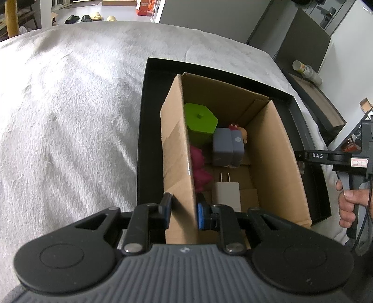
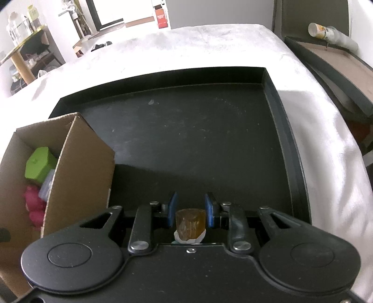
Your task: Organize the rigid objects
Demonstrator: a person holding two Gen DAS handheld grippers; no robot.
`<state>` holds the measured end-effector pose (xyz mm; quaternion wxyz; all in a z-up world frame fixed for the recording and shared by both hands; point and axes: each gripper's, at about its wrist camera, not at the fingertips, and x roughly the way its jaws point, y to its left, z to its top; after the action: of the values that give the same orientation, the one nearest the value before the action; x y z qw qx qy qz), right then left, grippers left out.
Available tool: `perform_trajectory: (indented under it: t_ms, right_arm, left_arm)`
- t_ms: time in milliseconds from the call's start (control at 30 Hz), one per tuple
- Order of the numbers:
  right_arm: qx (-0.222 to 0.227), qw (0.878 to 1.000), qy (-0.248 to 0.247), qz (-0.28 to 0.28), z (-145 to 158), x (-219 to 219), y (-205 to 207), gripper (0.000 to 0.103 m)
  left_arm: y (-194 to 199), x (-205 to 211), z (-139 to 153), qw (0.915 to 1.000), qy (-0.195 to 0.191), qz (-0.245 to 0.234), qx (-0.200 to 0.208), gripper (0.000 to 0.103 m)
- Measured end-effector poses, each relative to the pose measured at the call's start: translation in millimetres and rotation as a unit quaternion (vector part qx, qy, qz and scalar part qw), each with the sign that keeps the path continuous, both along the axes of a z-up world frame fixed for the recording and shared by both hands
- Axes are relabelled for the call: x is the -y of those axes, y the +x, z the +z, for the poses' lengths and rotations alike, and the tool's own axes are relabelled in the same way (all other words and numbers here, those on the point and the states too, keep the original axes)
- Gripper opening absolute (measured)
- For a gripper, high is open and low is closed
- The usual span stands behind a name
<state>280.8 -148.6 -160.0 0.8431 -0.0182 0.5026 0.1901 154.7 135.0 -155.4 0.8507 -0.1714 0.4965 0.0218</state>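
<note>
A cardboard box point(image 1: 279, 158) stands in a black tray point(image 1: 149, 111) on a white cloth. Inside lie a green hexagonal block point(image 1: 200, 121), a grey block point(image 1: 227, 146), a pink toy point(image 1: 200, 167) and a white plug charger point(image 1: 227, 194). My left gripper point(image 1: 183, 209) is shut on the box's left wall, one pad on each side. In the right wrist view my right gripper point(image 2: 190, 211) is shut on a small amber-brown bottle point(image 2: 190, 223) low over the tray point(image 2: 198, 130), right of the box point(image 2: 79, 167). The right gripper also shows in the left wrist view point(image 1: 300, 157).
A dark frame with a brown panel point(image 2: 338, 60) and a paper cup stack point(image 2: 331, 35) lie right of the table. A red carton point(image 2: 162, 17) and shelves point(image 2: 25, 53) stand across the room. White cloth point(image 1: 70, 116) spreads left of the tray.
</note>
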Motion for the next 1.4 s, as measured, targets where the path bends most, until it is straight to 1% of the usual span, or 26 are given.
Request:
perform_trajectory:
  t_ms: [33, 67, 133, 300, 400, 433, 467, 500, 533, 567, 600, 633, 767, 833, 900, 933, 1167, 1233, 1400]
  right_arm:
    - [0.0, 1.0, 0.002, -0.003, 2, 2, -1, 0.002]
    - [0.0, 1.0, 0.005, -0.006, 2, 4, 3, 0.0]
    - [-0.002, 1.0, 0.015, -0.013, 5, 8, 1, 0.0]
    - [-0.005, 1.0, 0.011, -0.014, 4, 10, 0, 0.0]
    - [-0.013, 0.999, 0.024, -0.026, 4, 14, 4, 0.001]
    - [-0.02, 0.999, 0.033, -0.034, 3, 17, 6, 0.005]
    - [-0.025, 0.998, 0.044, -0.044, 3, 21, 8, 0.006]
    - [-0.028, 0.997, 0.054, -0.052, 3, 24, 10, 0.009]
    - [-0.033, 0.995, 0.067, -0.059, 3, 28, 12, 0.019]
    - [-0.039, 0.994, 0.079, -0.068, 3, 32, 13, 0.024]
    - [-0.043, 0.992, 0.088, -0.075, 2, 35, 15, 0.034]
    - [-0.045, 0.992, 0.092, -0.079, 2, 37, 15, 0.041]
    - [-0.056, 0.99, 0.103, -0.078, 2, 39, 12, 0.053]
    - [-0.067, 0.989, 0.112, -0.071, 2, 40, 8, 0.067]
    - [-0.071, 0.991, 0.096, -0.064, 3, 37, 3, 0.072]
    - [-0.075, 0.991, 0.088, -0.06, 2, 36, 1, 0.074]
    - [-0.102, 0.992, 0.061, -0.041, -3, 27, -8, 0.076]
    - [-0.11, 0.991, 0.06, -0.037, -5, 24, -10, 0.082]
    - [-0.124, 0.991, 0.043, -0.026, -10, 16, -17, 0.082]
  left_arm:
    - [0, 0, 0, 1.0, -0.001, 0.0, 0.001, 0.02]
    - [-1, -1, 1, 1.0, -0.001, 0.0, 0.002, 0.02]
    - [-2, -1, 1, 1.0, -0.002, 0.0, 0.003, 0.02]
    - [-4, -2, 3, 1.0, -0.004, 0.0, 0.005, 0.02]
    - [-5, -2, 4, 1.0, -0.005, -0.001, 0.007, 0.02]
    - [-6, -2, 4, 1.0, -0.005, -0.001, 0.008, 0.02]
    - [-6, -2, 4, 1.0, -0.005, -0.001, 0.008, 0.02]
    - [-6, -2, 5, 0.9999, -0.006, -0.001, 0.008, 0.02]
    - [-6, -2, 4, 0.9999, -0.007, 0.0, 0.009, 0.02]
    - [-7, -3, 4, 0.9999, -0.009, 0.0, 0.009, 0.02]
    - [-6, -3, 4, 0.9999, -0.01, 0.001, 0.009, 0.02]
    - [-6, -3, 4, 0.9999, -0.011, 0.001, 0.009, 0.02]
    - [-6, -3, 4, 0.9999, -0.011, 0.001, 0.009, 0.02]
    - [-6, -4, 4, 0.9999, -0.013, 0.002, 0.01, 0.02]
    - [-5, -4, 3, 0.9998, -0.015, 0.002, 0.01, 0.02]
    - [-4, -4, 3, 0.9998, -0.015, 0.003, 0.009, 0.02]
    - [-4, -4, 2, 0.9998, -0.016, 0.003, 0.009, 0.02]
    - [-4, -4, 2, 0.9998, -0.016, 0.003, 0.009, 0.02]
    - [-3, -4, 2, 0.9998, -0.015, 0.003, 0.01, 0.02]
